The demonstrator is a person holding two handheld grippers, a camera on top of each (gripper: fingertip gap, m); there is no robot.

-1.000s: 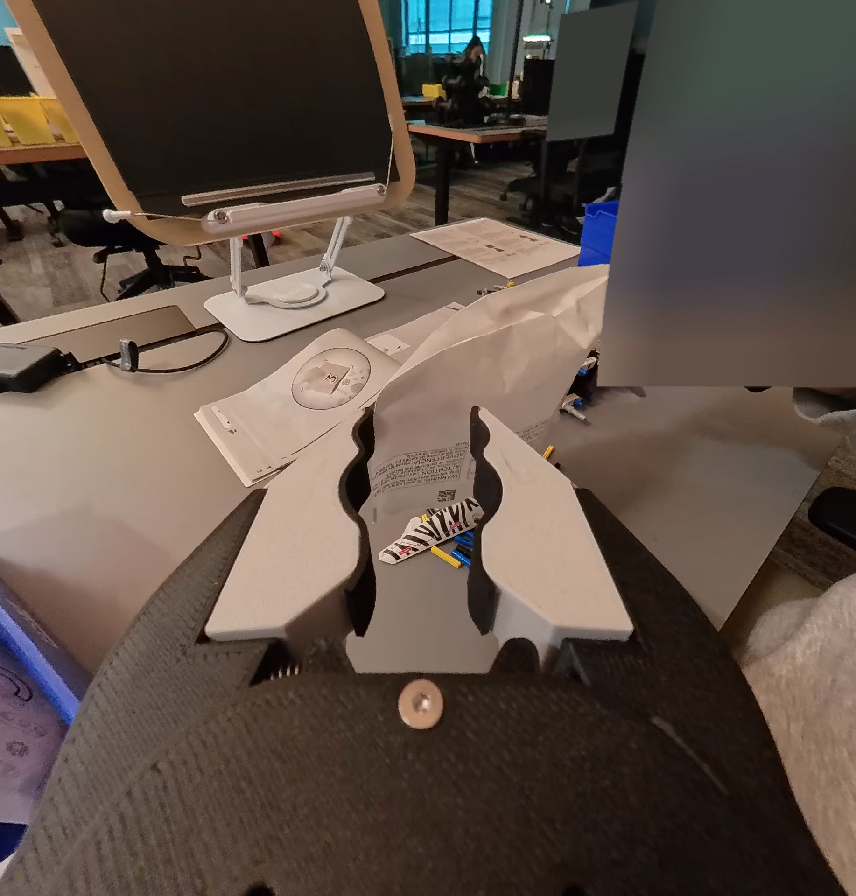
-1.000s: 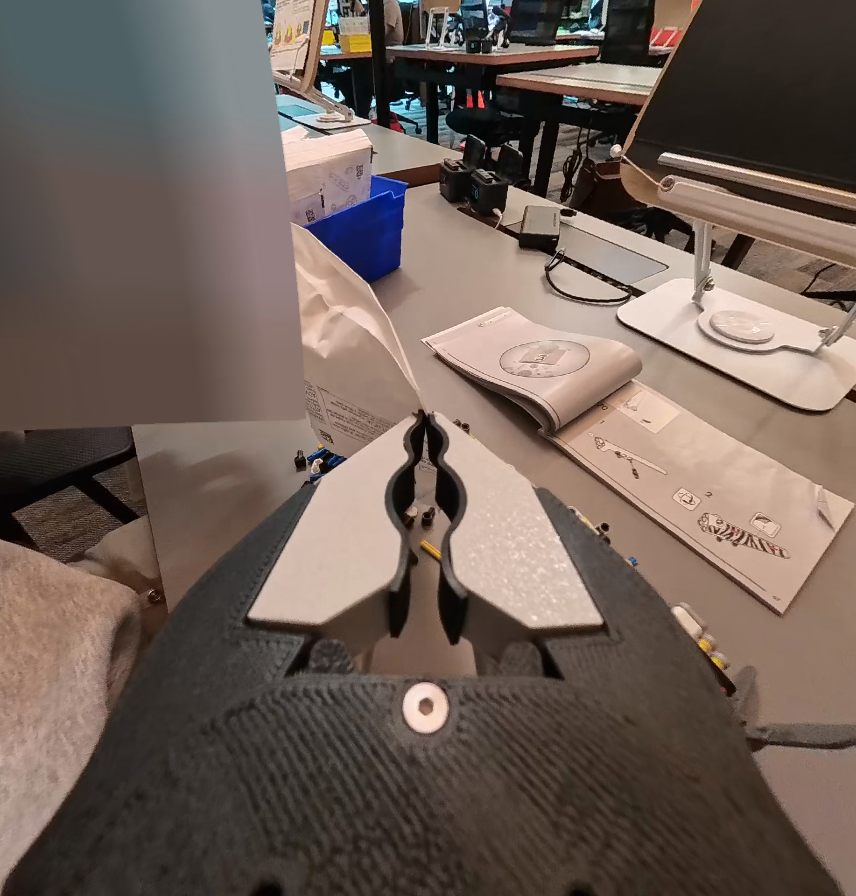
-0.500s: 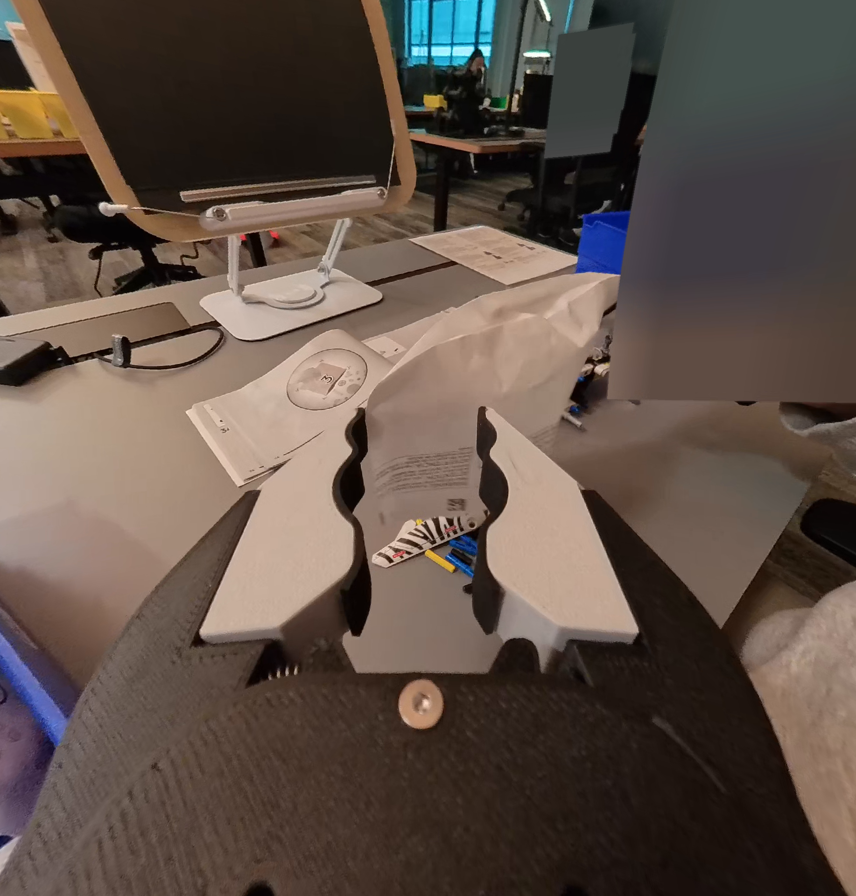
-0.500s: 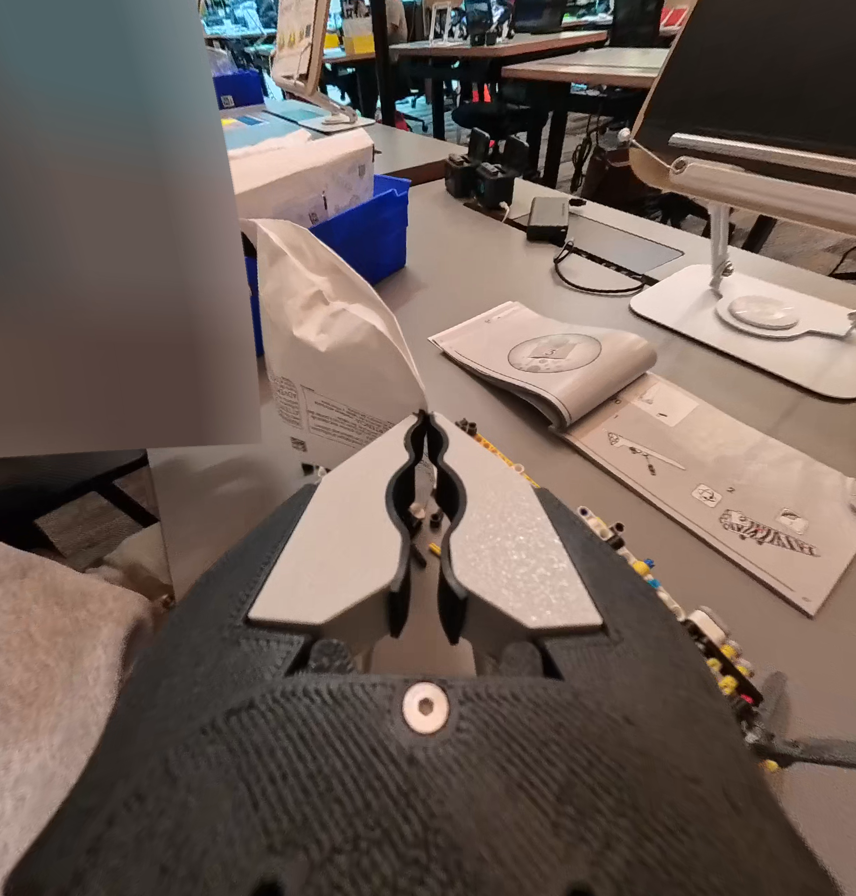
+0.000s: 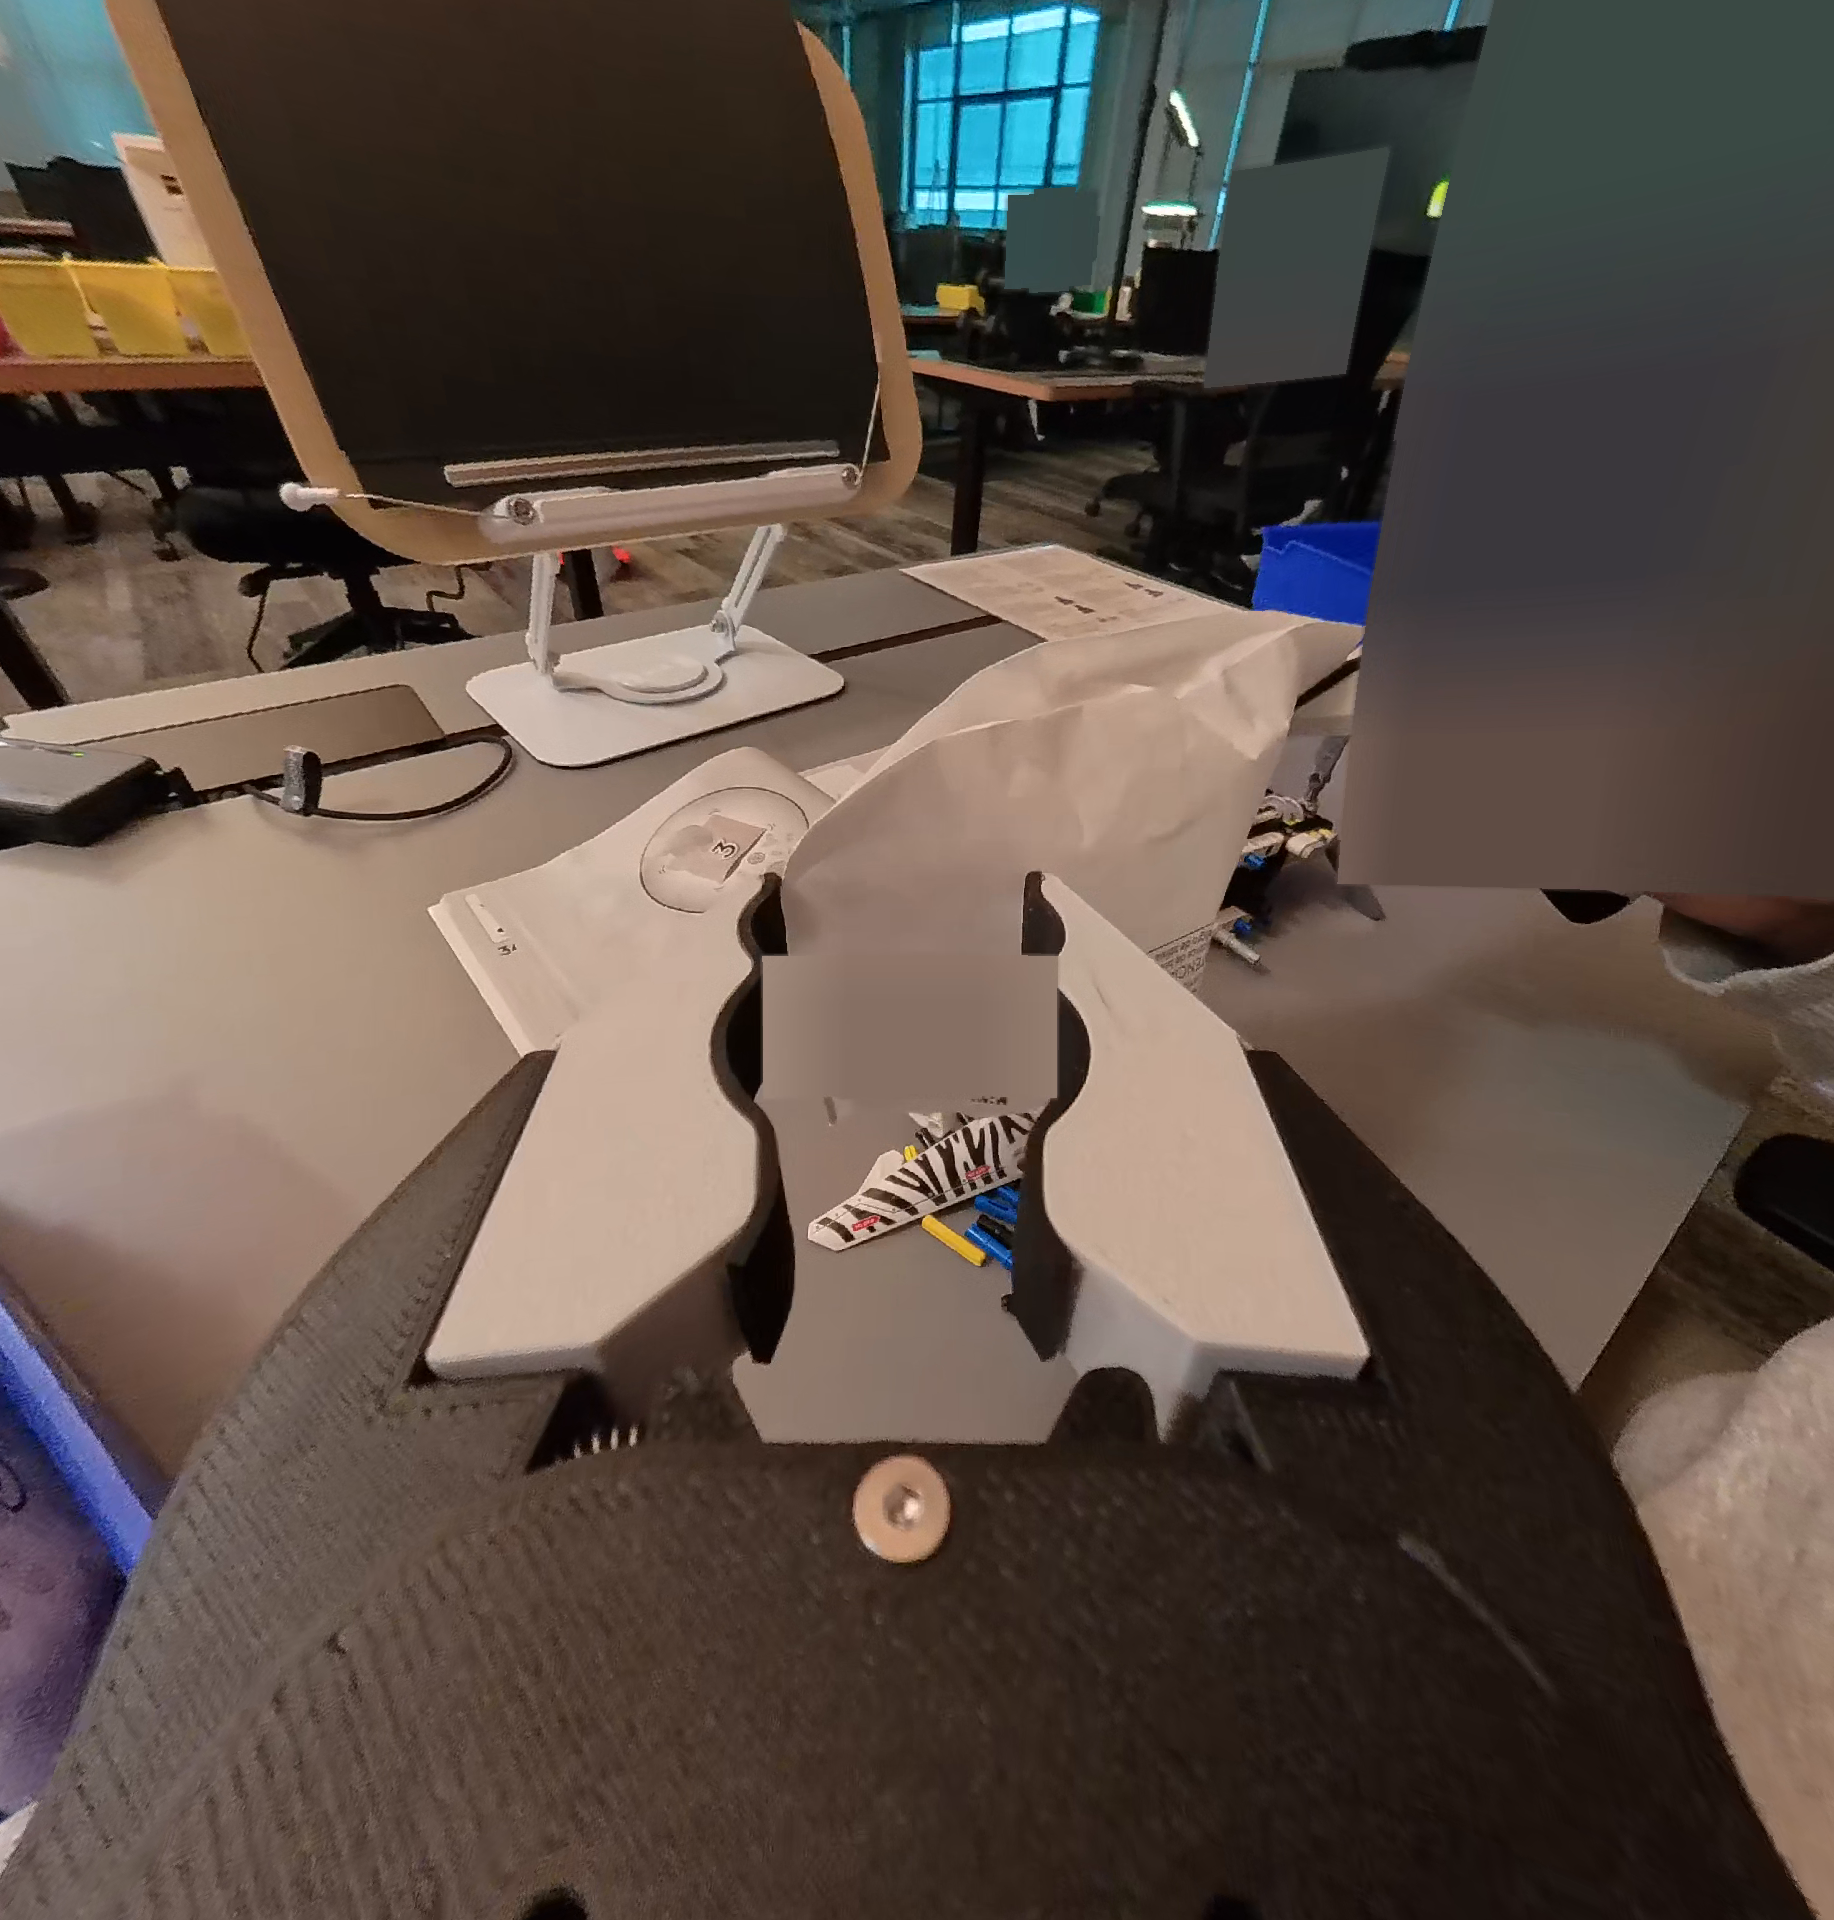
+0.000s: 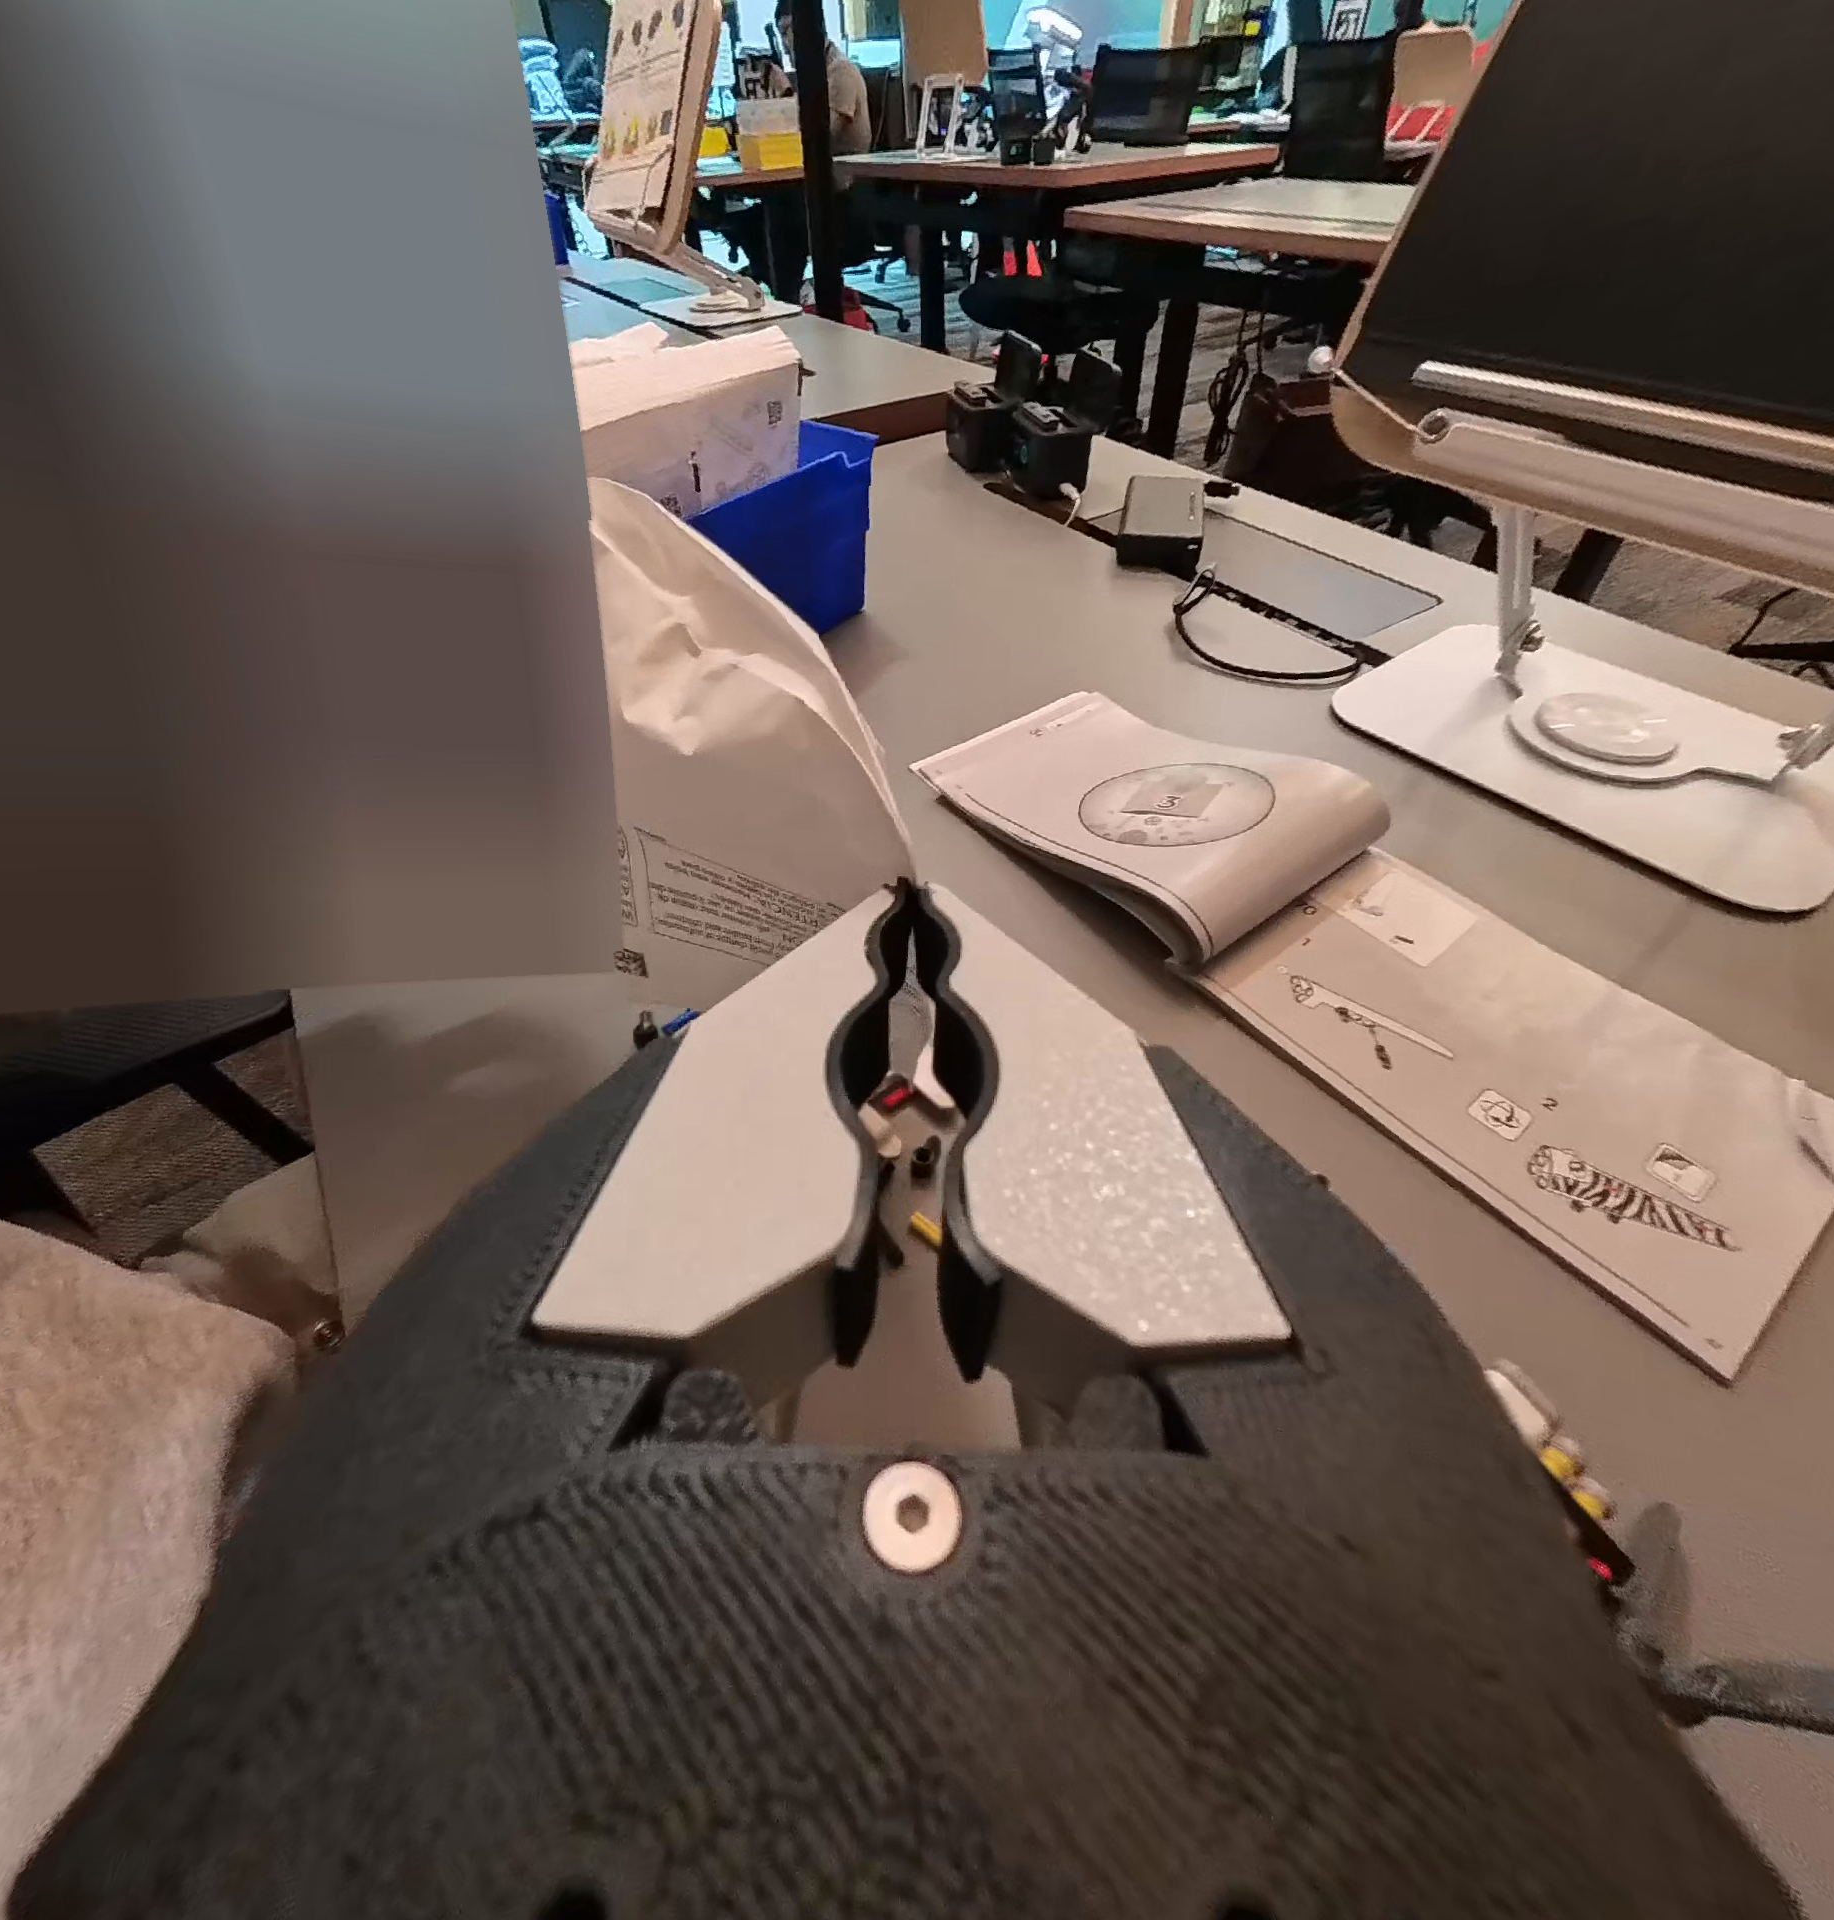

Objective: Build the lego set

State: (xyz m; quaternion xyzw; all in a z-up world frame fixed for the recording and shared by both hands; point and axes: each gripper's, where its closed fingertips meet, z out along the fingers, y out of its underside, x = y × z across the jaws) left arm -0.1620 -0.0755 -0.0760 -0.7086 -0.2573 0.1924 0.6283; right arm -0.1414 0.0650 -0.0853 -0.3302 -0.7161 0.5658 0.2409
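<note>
Hovering over the table [image 5: 217, 1018], left claw [image 5: 902, 894] gapes; right claw [image 6: 911, 894] pinches the paper bag [image 6: 726, 727].

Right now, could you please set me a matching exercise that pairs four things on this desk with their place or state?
Things:
1. left gripper
2. right gripper
3. zebra-striped white lego piece
4. blue plastic bin

Place or state:
A. holds white printed packets
B. fingers wide apart
C. lies flat on the grey desk beside small blue and yellow pins
D. fingertips closed together at the edge of the crumpled white paper bag

Pairs: 1-B, 2-D, 3-C, 4-A
</note>
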